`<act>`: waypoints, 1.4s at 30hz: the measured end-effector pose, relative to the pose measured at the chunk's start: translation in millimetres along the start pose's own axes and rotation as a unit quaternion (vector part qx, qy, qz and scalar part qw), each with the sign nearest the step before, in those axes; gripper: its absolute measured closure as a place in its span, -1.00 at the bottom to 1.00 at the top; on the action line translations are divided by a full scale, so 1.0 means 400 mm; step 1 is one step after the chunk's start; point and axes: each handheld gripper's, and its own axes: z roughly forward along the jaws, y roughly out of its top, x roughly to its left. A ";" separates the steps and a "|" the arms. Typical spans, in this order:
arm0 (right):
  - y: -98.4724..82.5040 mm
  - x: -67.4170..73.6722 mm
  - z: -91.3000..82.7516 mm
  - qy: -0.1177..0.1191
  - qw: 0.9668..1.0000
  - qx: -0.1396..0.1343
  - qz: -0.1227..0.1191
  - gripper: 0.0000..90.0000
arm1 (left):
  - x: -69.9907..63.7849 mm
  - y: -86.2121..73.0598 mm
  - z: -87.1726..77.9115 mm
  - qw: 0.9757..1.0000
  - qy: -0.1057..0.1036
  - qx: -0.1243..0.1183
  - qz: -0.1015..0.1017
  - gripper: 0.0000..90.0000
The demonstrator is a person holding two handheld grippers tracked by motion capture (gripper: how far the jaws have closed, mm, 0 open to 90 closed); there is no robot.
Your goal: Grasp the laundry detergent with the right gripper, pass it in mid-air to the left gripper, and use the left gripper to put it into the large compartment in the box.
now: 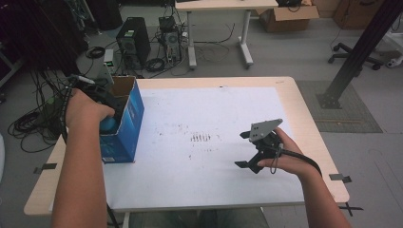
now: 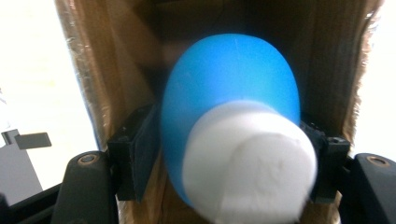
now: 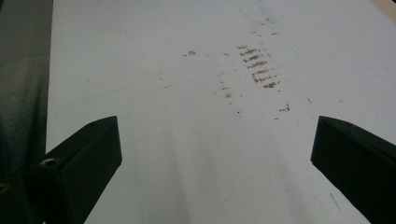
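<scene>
Two hand-held black grippers, bare forearms

The right gripper carries a grey three-cornered plate with small holes and trails a black cable; its jaws are blocky with a screw hole. The left gripper has square black pads and rounded arms with brass-ringed screws.

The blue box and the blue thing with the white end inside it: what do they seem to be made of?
The blue box looks like cardboard: brown fibrous inner walls, glossy printed outside. The blue thing seems smooth matte rubber or soft plastic, with an even colour and dull sheen; its white end looks like matte plastic or foam, too blurred to tell.
</scene>
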 end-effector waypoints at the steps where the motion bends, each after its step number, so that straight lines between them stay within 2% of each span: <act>1: 0.000 0.000 -0.001 0.000 1.000 -0.001 -0.001 -0.96 | 0.000 0.000 0.000 1.000 0.000 0.000 0.000 -0.32; 9: 0.002 0.003 -0.005 0.000 1.000 -0.003 -0.003 -0.96 | -0.002 -0.011 -0.028 1.000 -0.001 -0.008 0.000 -0.38; 18: 0.007 0.008 -0.019 -0.003 1.000 -0.010 -0.006 -0.96 | -0.013 -0.028 -0.070 1.000 0.002 -0.016 0.004 -0.58; 27: 0.013 0.011 -0.036 -0.004 1.000 -0.014 -0.010 -0.96 | -0.039 -0.046 -0.115 0.999 0.012 -0.023 0.023 -0.77; 28: 0.014 0.011 -0.038 -0.004 1.000 -0.015 -0.011 -0.96 | -0.048 -0.050 -0.126 0.999 0.014 -0.023 0.030 -0.78; 35: 0.017 0.012 -0.052 -0.004 1.000 -0.017 -0.014 -0.96 | -0.081 -0.060 -0.158 0.999 0.016 -0.025 0.036 -0.96; 36: 0.018 0.012 -0.057 -0.005 1.000 -0.018 -0.012 -0.96 | -0.101 -0.064 -0.169 0.998 0.016 -0.026 0.048 -0.96; 37: 0.018 0.012 -0.057 -0.005 1.000 -0.018 -0.012 -0.96 | -0.101 -0.064 -0.169 0.998 0.016 -0.026 0.048 -0.96; 38: 0.018 0.011 -0.062 -0.005 1.000 -0.019 -0.011 -0.96 | -0.120 -0.067 -0.181 0.997 0.017 -0.031 0.062 -0.97; 41: 0.018 0.010 -0.066 -0.007 1.000 -0.020 -0.012 -0.96 | -0.140 -0.069 -0.194 0.997 0.019 -0.035 0.073 -0.99; 42: 0.018 0.010 -0.071 -0.008 1.000 -0.020 -0.011 -0.96 | -0.162 -0.071 -0.208 0.995 0.024 -0.038 0.088 -0.99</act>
